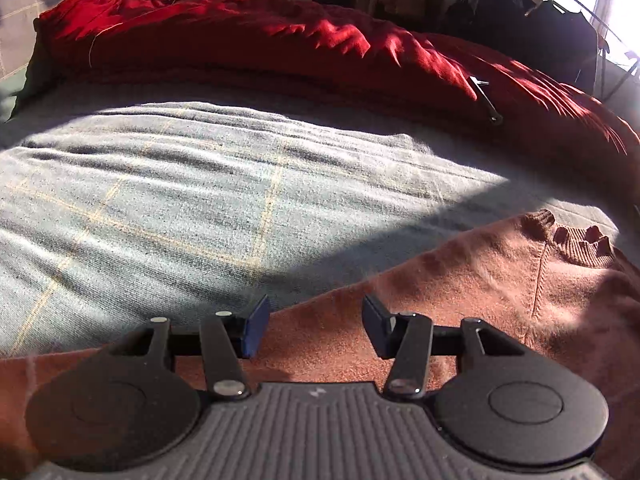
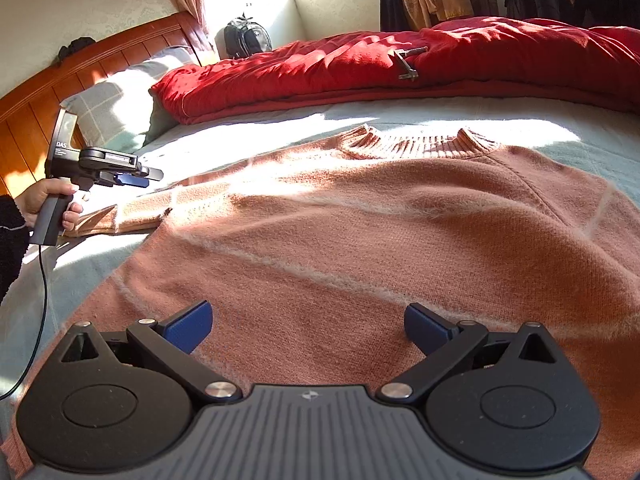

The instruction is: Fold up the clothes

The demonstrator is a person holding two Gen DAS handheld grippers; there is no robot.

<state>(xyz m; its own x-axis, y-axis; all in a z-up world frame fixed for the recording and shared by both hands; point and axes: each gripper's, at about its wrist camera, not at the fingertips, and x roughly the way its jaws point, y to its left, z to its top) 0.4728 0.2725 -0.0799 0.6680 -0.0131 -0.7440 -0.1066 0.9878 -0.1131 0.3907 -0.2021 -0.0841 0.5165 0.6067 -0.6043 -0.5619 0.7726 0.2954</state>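
One pink-orange sweater (image 2: 360,232) lies spread flat on the bed, its ribbed collar (image 2: 416,146) toward the red quilt and one sleeve (image 2: 132,216) stretched out sideways from the body. Two grippers work at it. The right gripper (image 2: 308,326) hangs over the sweater's lower body, tilted downward, its blue pads spread wide with nothing between them. The left gripper (image 1: 314,330) is beside the sweater's sleeve end, above the fabric's edge; its jaws stand partly apart and empty. A hand (image 2: 52,200) in a dark sleeve holds its handle. Under the sweater is a grey-green checked sheet (image 1: 160,200). Beyond the sweater's collar lies one red quilt (image 2: 360,64); further off stand a wooden headboard (image 2: 80,68), a pillow (image 2: 116,108) and a backpack (image 2: 246,38) by the wall.
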